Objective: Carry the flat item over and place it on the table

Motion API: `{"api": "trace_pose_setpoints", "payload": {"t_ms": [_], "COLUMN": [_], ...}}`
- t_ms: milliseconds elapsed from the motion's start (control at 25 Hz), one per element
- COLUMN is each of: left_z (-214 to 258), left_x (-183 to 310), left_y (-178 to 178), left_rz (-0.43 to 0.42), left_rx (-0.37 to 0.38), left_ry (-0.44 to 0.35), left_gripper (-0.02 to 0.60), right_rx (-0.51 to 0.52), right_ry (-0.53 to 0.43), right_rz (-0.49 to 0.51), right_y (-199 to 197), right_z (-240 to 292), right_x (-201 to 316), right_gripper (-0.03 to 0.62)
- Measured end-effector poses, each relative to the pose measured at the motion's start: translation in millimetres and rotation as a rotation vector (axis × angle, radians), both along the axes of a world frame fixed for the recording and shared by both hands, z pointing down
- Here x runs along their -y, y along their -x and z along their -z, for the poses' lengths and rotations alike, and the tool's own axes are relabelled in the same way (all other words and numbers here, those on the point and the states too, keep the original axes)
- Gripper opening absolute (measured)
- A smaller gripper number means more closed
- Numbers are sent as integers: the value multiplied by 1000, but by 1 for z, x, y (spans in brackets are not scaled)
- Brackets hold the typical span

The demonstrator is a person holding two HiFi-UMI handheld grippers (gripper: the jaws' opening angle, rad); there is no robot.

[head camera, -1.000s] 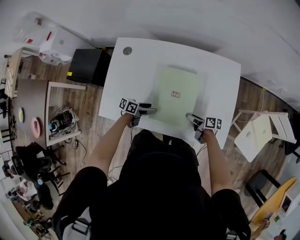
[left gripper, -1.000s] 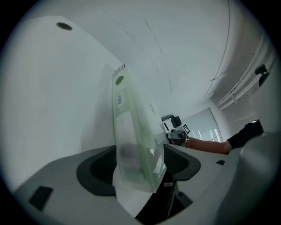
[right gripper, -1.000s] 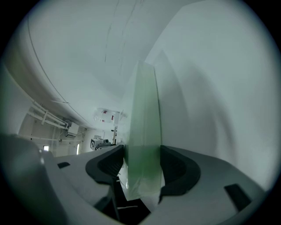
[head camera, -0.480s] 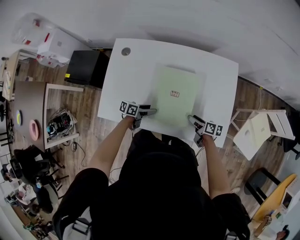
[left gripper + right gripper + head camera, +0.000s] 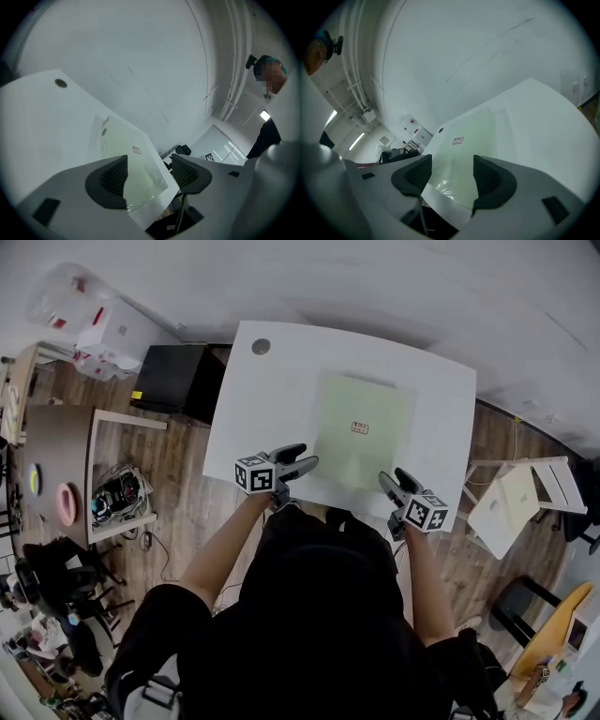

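Observation:
The flat item [image 5: 361, 432] is a pale green sheet with a small red label, lying flat on the white table [image 5: 272, 399]. My left gripper [image 5: 302, 457] hovers just off its near left corner, jaws open and holding nothing. Near the item's front right corner, my right gripper [image 5: 394, 479] is also open and holding nothing. In the left gripper view the item [image 5: 126, 159] lies on the table beyond the left gripper [image 5: 149, 171], untouched by either pad. The right gripper view shows the same: the item [image 5: 468, 140] sits beyond the right gripper [image 5: 451, 171].
A round cable hole [image 5: 261, 347] sits at the table's far left corner. A black cabinet [image 5: 178, 371] stands left of the table, with a brown table [image 5: 56, 456] further left. White wooden furniture [image 5: 520, 502] stands to the right. A person [image 5: 267, 112] stands at the right in the left gripper view.
Both grippers have drawn back and lifted away from the item's near edge. The item stays flat on the table.

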State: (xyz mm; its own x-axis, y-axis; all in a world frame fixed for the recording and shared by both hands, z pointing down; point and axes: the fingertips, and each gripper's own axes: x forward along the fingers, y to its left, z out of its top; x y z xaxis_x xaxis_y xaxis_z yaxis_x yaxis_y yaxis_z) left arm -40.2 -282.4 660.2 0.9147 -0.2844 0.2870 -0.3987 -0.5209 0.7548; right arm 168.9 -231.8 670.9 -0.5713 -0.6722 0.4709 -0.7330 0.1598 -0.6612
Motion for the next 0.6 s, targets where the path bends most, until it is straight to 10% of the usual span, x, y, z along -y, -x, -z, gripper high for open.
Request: {"api": "trace_pose_setpoints", "payload": {"t_ms": [280,600], "left_z": [71,123], "left_x": [-8,-60], "left_y": [27,61], "left_rz": [217,147], "left_rx": [2,148], "left_ry": [-108,-335], "left_gripper": [120,15], "right_rx": [-6,-71], "right_ry": [-153,-241], "right_rz": [-163,-240], "right_y": [20,100], "right_z": [77,142], "right_x": [-7,-58], "right_gripper": [275,266]}}
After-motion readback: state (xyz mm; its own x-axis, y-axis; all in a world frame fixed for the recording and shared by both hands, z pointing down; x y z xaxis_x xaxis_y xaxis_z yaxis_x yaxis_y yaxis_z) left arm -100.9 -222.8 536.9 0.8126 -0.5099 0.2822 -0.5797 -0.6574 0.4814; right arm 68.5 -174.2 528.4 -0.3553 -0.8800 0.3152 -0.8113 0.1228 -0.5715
